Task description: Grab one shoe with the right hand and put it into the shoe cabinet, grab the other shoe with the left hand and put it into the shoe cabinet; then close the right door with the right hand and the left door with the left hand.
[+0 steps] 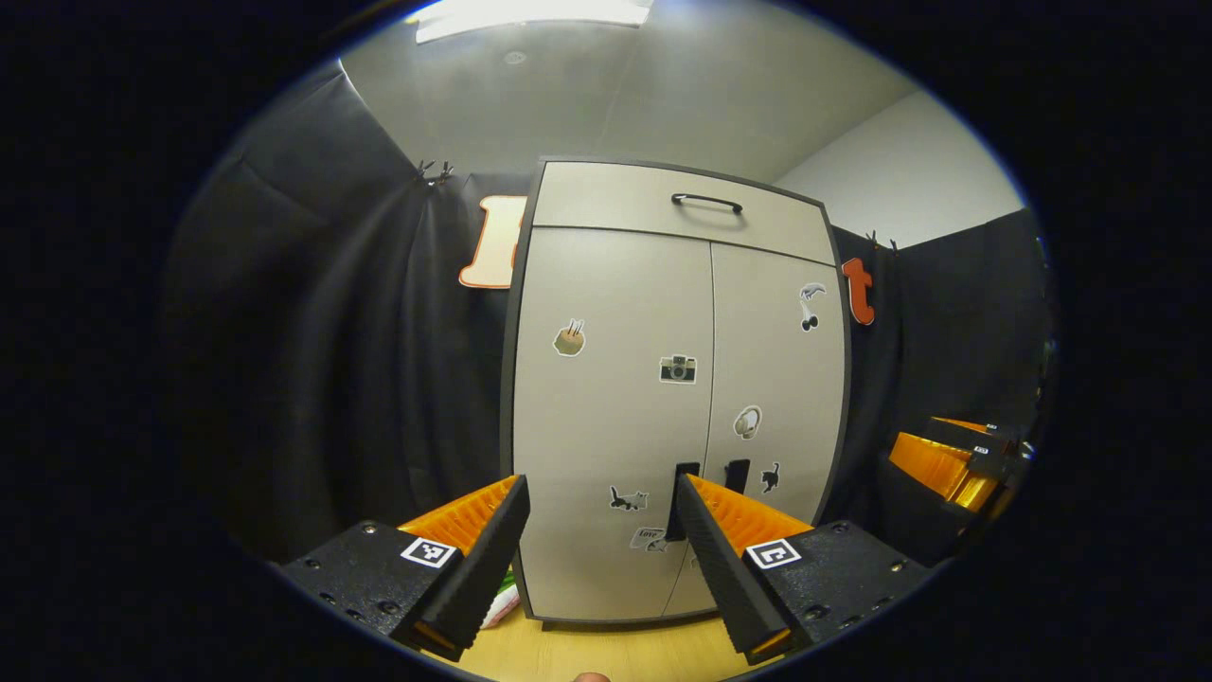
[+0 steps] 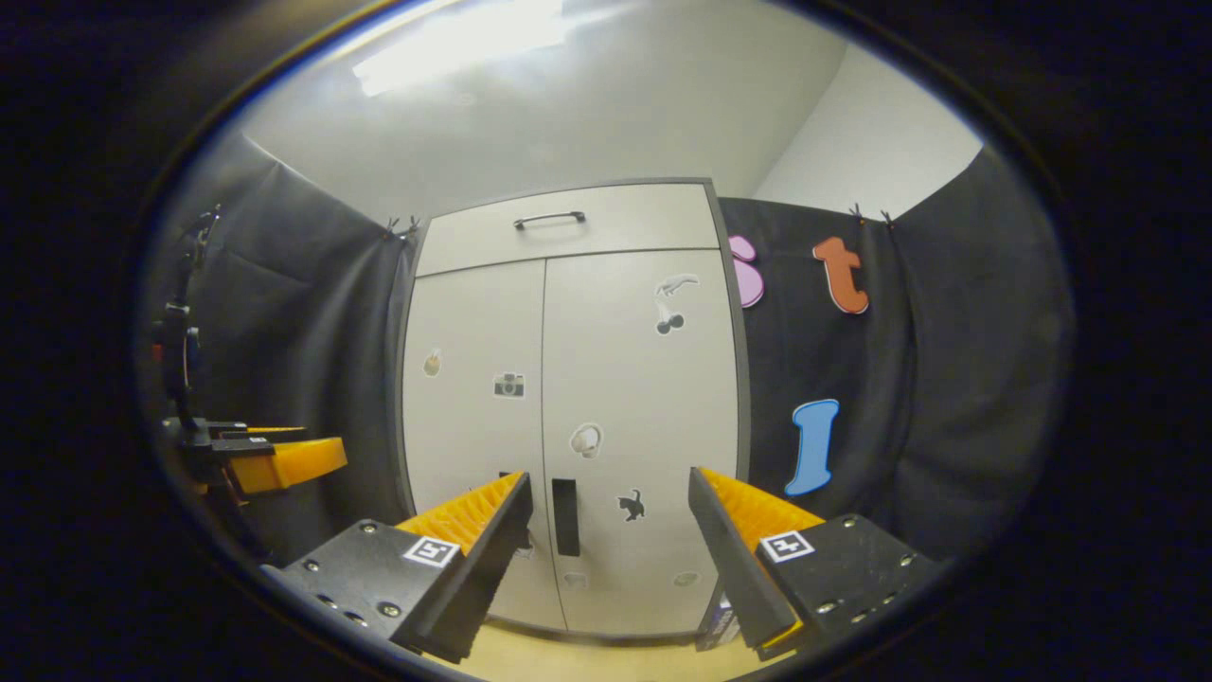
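Beige shoe cabinet point(image 1: 615, 398) doors closed, stickers point(image 1: 678, 368) across them.

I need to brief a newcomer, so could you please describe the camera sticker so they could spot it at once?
Find the pale shoe cabinet against the black cloth. On its left door, near the inner edge at mid-height, sits the camera sticker. It is the squarish, dark, boxy one; the neighbouring stickers are rounded or animal-shaped.
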Demonstrator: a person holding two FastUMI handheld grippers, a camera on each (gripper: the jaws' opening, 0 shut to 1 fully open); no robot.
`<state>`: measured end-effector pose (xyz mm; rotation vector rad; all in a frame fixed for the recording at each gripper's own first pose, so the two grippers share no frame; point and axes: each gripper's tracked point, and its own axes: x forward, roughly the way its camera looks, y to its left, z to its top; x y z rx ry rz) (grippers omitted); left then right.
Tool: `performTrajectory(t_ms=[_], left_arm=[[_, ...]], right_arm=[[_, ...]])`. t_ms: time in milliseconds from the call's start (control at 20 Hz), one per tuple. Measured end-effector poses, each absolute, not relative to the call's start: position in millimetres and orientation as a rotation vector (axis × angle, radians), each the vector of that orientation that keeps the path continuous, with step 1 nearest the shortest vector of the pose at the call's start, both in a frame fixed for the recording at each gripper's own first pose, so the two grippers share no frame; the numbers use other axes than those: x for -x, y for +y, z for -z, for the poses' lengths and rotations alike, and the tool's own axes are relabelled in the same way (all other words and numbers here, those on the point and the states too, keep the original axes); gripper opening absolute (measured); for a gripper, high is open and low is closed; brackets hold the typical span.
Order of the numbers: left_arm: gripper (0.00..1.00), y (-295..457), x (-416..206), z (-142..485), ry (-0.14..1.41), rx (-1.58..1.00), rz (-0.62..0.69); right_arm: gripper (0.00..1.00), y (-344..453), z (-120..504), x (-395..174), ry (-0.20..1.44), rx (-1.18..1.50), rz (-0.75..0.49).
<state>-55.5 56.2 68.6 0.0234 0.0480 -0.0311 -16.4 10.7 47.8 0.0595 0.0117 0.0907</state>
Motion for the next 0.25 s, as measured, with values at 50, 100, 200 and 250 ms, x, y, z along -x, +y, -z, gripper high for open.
performTrajectory(t_ms=[50, 100, 200, 250], left_arm=[[0.95, 56.2, 54.6, -69.6, 0.047, -0.024, 0.037], [0.95, 55.7, 54.9, -69.3, 0.047, -0.024, 0.045], [0.95, 54.1, 54.4, -69.8, 0.046, -0.025, 0.061], [0.95, 53.6, 55.3, -69.6, 0.047, -0.027, 0.068]], right_arm=[[0.99, 11.3, -47.5, 18.3, 0.012, -0.057, -0.087], [0.99, 11.7, -48.0, 19.7, 0.012, -0.056, -0.083], [0.99, 11.5, -48.5, 23.3, 0.012, -0.058, -0.073], [0.99, 11.0, -48.7, 25.1, 0.013, -0.061, -0.068]])
